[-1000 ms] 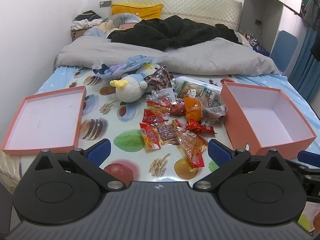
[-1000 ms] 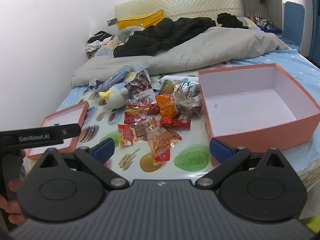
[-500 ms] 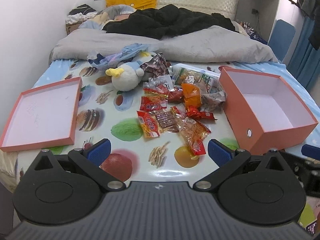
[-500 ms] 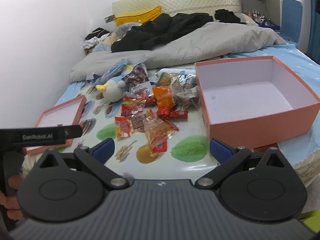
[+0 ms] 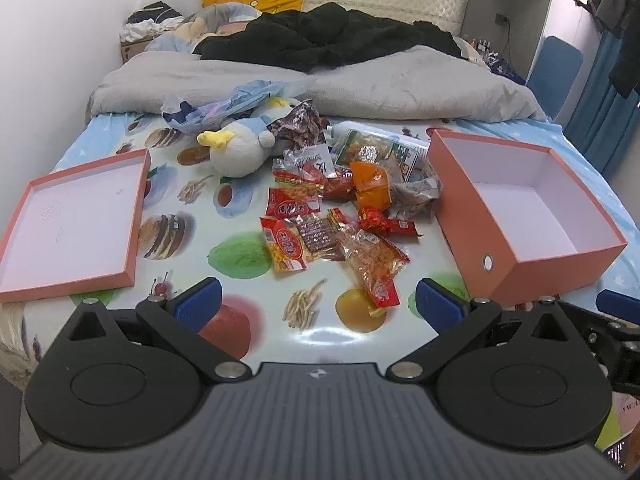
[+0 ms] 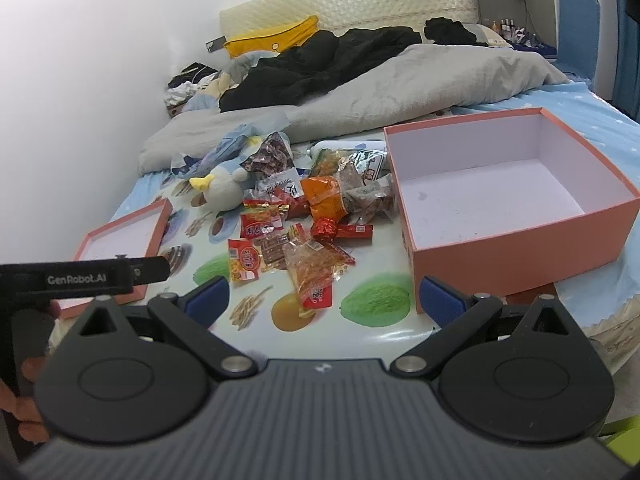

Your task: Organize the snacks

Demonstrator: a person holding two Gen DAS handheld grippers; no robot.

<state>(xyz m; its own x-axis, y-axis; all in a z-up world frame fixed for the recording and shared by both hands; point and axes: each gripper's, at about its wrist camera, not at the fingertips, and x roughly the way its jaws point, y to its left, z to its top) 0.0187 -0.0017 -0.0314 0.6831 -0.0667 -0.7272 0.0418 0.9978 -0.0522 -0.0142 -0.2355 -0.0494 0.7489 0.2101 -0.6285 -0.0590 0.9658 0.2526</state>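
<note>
Left gripper (image 5: 316, 300) fingers spread wide, holding nothing, right gripper (image 6: 324, 296) likewise spread and empty, both hovering at bed's near edge, snack packets (image 5: 340, 216) heaped mid-mat between coral box lid (image 5: 72, 220) left and open coral box (image 5: 528, 208) right, plush duck (image 5: 240, 146) just behind pile.

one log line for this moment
left tongs open, empty | right tongs open, empty | snacks piled on bed | box empty
</note>
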